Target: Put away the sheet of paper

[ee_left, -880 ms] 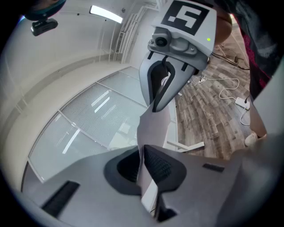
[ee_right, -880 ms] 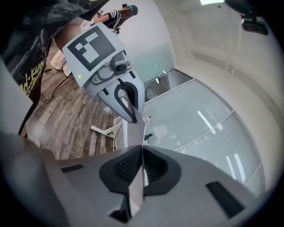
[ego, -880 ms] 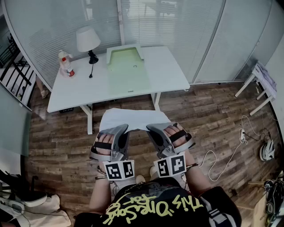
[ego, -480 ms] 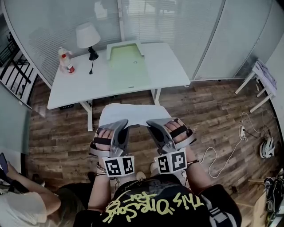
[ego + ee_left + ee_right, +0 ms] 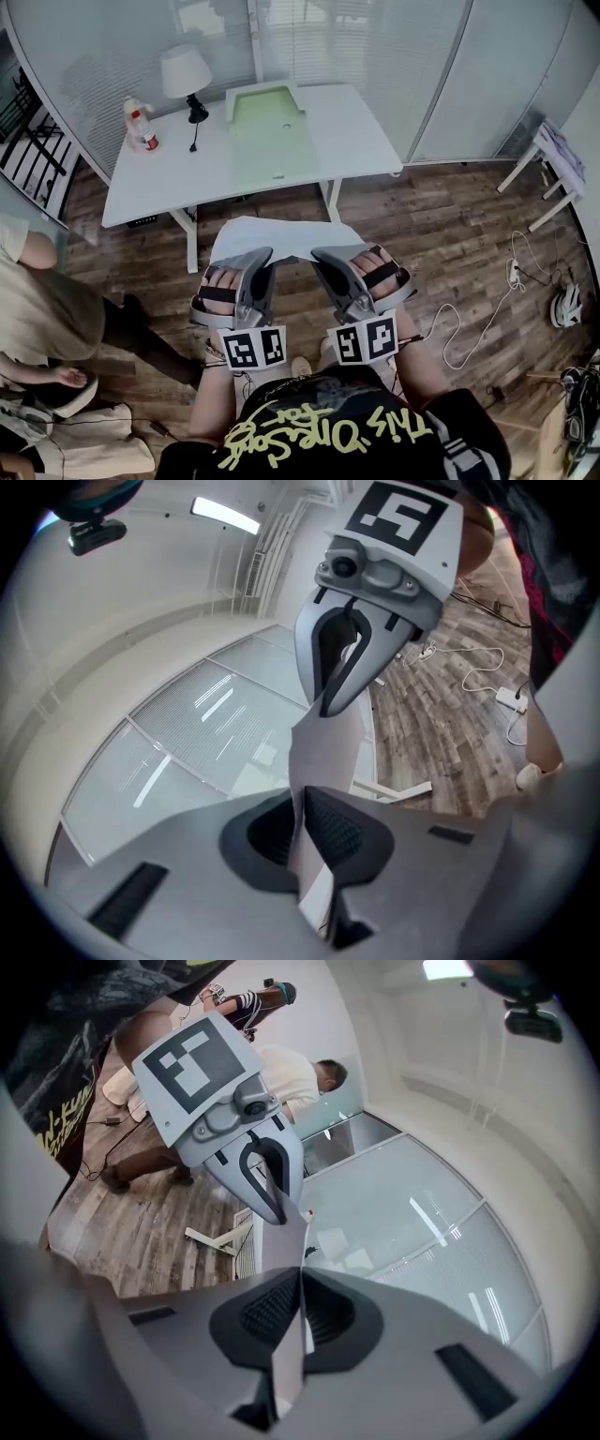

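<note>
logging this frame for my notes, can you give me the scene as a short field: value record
held item: sheet of paper, in the air over the wooden floor, short of the table
left gripper: shut on the sheet, near edge, left side
right gripper: shut on the sheet, near edge, right side
table: white, ahead of the person
on table: green tray, lamp, bottle
bystander: at far left
</note>
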### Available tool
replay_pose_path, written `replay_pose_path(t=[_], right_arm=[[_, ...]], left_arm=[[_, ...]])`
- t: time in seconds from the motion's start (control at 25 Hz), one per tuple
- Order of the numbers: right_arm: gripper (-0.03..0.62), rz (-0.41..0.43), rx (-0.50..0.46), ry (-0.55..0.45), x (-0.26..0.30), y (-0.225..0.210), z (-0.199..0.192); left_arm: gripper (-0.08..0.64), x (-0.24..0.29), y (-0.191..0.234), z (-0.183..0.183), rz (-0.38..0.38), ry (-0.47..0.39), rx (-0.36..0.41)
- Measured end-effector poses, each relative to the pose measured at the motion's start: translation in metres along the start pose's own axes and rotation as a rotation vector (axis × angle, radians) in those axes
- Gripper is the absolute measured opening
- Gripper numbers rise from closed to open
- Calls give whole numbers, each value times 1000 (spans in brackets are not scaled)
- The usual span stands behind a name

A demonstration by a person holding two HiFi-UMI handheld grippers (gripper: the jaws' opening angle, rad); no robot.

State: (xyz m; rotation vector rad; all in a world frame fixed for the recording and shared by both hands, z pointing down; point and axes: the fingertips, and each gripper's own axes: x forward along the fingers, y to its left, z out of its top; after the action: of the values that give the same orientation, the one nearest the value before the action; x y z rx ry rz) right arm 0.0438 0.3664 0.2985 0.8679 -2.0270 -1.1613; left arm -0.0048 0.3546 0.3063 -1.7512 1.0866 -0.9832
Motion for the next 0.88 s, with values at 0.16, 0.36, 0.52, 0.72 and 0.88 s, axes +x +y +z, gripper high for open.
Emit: replay_pose_path(t=[0.16, 0.36, 0.52, 0.72, 0.88], right_arm=[[8, -11, -15, 7, -3, 0, 4], [8, -24, -15, 8, -5, -3, 6], [8, -27, -10, 11, 1, -5, 3], [8, -22, -5, 6, 14, -7, -3], [8, -24, -5, 3, 26, -15, -10]], left_arm=[[17, -5, 0, 2, 0, -13, 7], [17, -7, 1, 2, 1, -24, -1], [17, 0, 4, -1, 8, -25, -3], [17, 12, 6, -7, 5, -25, -16], [17, 26, 10, -10, 6, -22, -23]])
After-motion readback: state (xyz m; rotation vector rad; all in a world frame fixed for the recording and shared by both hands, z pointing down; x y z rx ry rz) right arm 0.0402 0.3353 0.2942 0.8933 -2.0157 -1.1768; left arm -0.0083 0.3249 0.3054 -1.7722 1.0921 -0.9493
